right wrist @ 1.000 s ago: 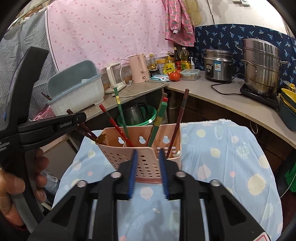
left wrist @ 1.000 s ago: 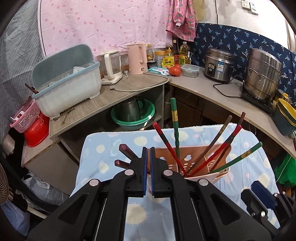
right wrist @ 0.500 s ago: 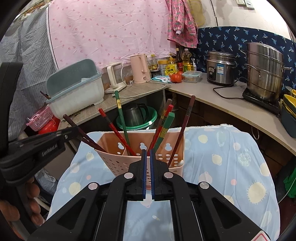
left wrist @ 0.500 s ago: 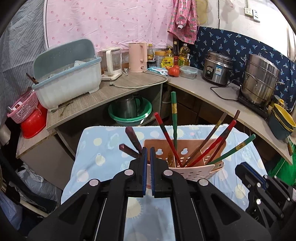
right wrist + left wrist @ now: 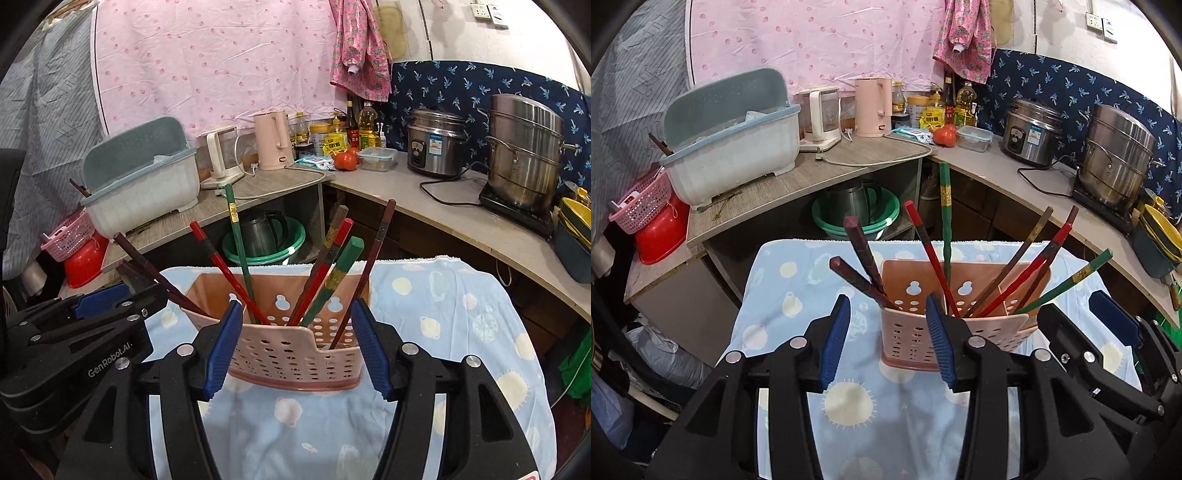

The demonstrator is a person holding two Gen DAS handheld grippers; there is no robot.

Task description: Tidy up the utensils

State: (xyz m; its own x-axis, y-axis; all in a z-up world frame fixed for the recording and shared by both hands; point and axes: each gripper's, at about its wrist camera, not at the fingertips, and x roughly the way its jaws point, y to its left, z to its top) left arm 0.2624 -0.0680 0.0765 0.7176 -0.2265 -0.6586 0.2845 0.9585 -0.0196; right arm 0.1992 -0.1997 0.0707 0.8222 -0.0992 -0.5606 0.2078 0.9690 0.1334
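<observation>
A pink utensil basket (image 5: 295,350) stands on the blue towel (image 5: 443,332) that covers the table. Red, green and brown chopsticks (image 5: 236,243) stick up out of it and lean to all sides. The right gripper (image 5: 297,345) has just opened its jaws, and the basket sits between them, not squeezed. The left gripper (image 5: 886,339), at 9 o'clock from the basket in the right wrist view, has just opened too. Its jaws hold nothing.
</observation>
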